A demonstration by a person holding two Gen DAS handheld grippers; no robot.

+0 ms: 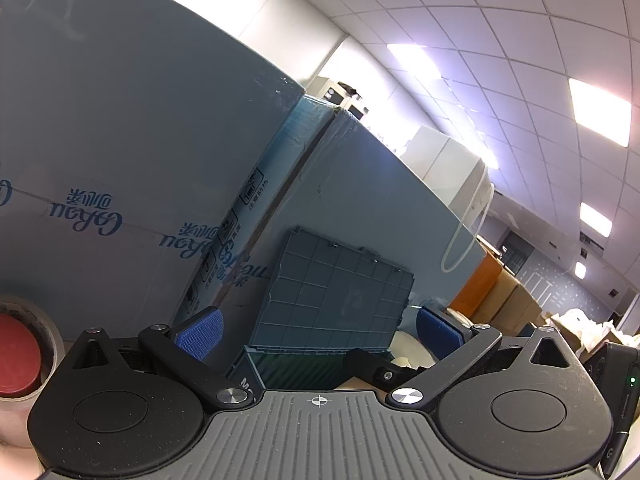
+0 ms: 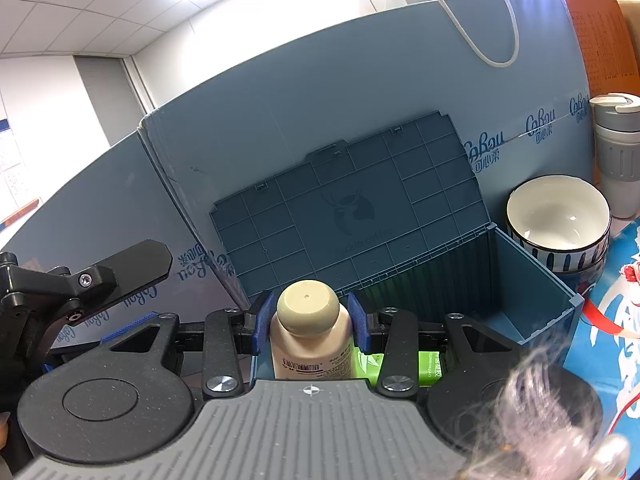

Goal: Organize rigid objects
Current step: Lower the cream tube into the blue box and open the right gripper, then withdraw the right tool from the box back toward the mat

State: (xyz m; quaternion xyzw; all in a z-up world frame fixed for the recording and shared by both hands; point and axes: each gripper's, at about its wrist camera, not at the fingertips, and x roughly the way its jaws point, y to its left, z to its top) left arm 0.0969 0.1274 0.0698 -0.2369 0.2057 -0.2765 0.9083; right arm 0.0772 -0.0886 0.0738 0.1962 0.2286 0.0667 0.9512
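Right gripper narrowly closed on beige bottle, held upright at near rim of open blue bin, presumably for lowering inside; left gripper wide, empty.

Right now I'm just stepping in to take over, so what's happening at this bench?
A person is tidying items into a blue storage box whose lid stands open against a cardboard carton. The right tool is shut on a beige bottle, held at the box's near edge, above green packaging inside. The left tool is open and empty, facing the same box. Stacked bowls and a grey tumbler stand to the right.
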